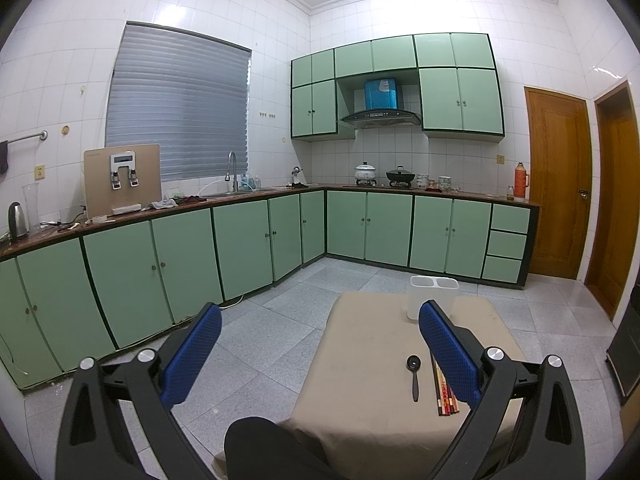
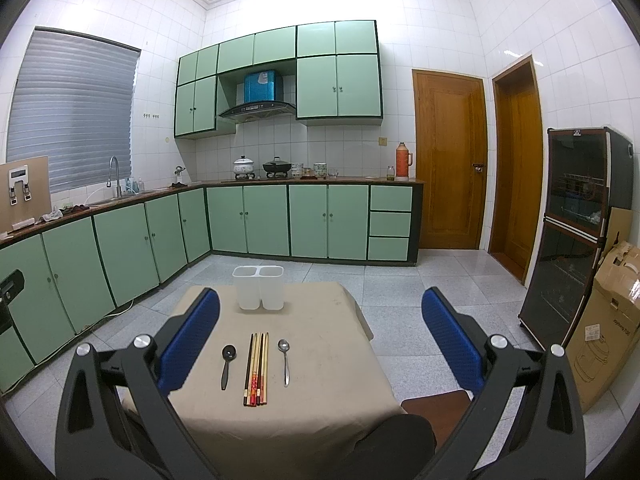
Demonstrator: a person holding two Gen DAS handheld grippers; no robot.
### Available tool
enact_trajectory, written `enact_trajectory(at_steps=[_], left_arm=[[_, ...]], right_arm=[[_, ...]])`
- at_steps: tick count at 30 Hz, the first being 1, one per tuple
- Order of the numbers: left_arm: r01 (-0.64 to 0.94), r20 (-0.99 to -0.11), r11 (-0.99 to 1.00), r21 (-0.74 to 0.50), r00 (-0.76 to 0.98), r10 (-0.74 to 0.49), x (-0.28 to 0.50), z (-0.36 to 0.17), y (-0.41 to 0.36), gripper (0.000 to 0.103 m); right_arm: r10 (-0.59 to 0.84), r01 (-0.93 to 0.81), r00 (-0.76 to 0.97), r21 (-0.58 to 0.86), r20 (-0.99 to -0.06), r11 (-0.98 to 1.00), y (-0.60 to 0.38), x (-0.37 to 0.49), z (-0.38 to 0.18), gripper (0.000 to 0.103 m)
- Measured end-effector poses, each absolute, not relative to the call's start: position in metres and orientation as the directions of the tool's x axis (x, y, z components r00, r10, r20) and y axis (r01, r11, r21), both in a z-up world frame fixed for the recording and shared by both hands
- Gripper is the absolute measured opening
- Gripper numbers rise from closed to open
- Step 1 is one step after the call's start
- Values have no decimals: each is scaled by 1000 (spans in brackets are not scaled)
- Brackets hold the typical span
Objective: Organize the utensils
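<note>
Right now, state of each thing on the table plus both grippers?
left gripper: open, empty.
right gripper: open, empty.
utensil holder: upright at the table's far edge, both compartments empty.
black spoon: flat on the cloth, left of the chopsticks.
chopsticks: lying bundled side by side.
metal spoon: flat, right of the chopsticks.
table: cloth-covered.

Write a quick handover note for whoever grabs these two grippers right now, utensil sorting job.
Left gripper: open, empty, held above the table's left side.
Right gripper: open, empty, held above the table.
On the table: black spoon, bundle of chopsticks, metal spoon, lying side by side, apart.
White two-compartment holder stands upright at the far edge; nothing shows above its rim.
Done: nothing yet.
Left: move all utensils into the holder.
</note>
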State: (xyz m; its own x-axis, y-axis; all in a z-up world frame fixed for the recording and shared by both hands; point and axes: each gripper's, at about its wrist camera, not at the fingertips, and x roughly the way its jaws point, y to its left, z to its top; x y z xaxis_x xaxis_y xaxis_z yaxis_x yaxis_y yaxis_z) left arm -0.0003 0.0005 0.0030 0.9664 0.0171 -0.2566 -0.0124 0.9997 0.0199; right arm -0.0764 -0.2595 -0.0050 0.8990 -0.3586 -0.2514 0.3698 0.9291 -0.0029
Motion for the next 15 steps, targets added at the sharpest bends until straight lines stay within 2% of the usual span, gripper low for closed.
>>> enact_trajectory(at_steps=[15], left_arm=[[-13,-256,1000,20,966,17,0,3,1,97]], right_arm=[[-358,369,900,-2,-251,930,-259,-76,-5,98]])
